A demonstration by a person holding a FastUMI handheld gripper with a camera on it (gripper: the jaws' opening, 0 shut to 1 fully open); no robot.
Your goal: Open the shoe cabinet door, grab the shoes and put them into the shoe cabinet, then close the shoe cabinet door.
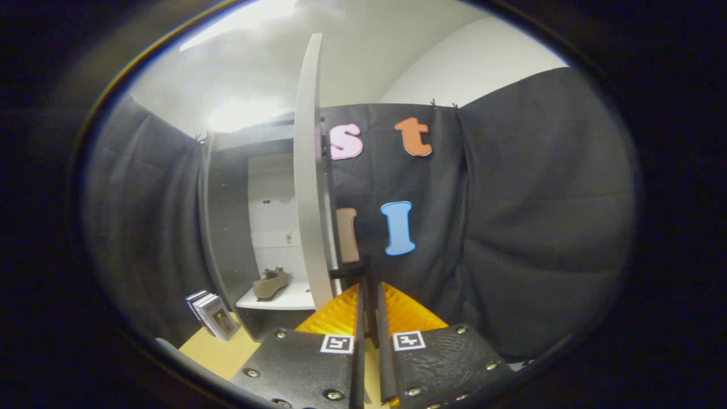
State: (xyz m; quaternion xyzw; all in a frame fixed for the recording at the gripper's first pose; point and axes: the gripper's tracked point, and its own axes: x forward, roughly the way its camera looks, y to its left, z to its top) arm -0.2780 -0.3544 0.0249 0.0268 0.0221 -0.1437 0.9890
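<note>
I am looking along the tongs (369, 295), whose two flat fingers are running nearly parallel with only a thin slit between them. A slim dark bar, the door's handle (347, 273) as far as I can tell, is sitting right at the tips; the tongs are looking pressed together about it, though I cannot tell whether both fingers are truly gripping it. Each finger is carrying a ridged pad and, nearer me, a textured plate with round screw heads and one square printed marker, two markers in all.

Under the tongs the desk (218, 352) is showing as a smooth, pale wooden surface. To the left on it, two small boxes (210, 313) are standing upright side by side, leaning a little.

Just beyond the fingertips the cabinet door (309, 187) is standing open, seen edge-on as a tall, thin, pale panel that the lens is bending into a curve. Left of it the shoe cabinet (272, 227) is showing its light interior with flat shelves. One shoe (271, 284), brown and soft-looking with a low rounded toe, is lying on the lowest shelf (272, 304).

Farther back, black cloth is hanging in loose folds on the left and right, and above it a white wall and ceiling are glaring under bright light.
</note>
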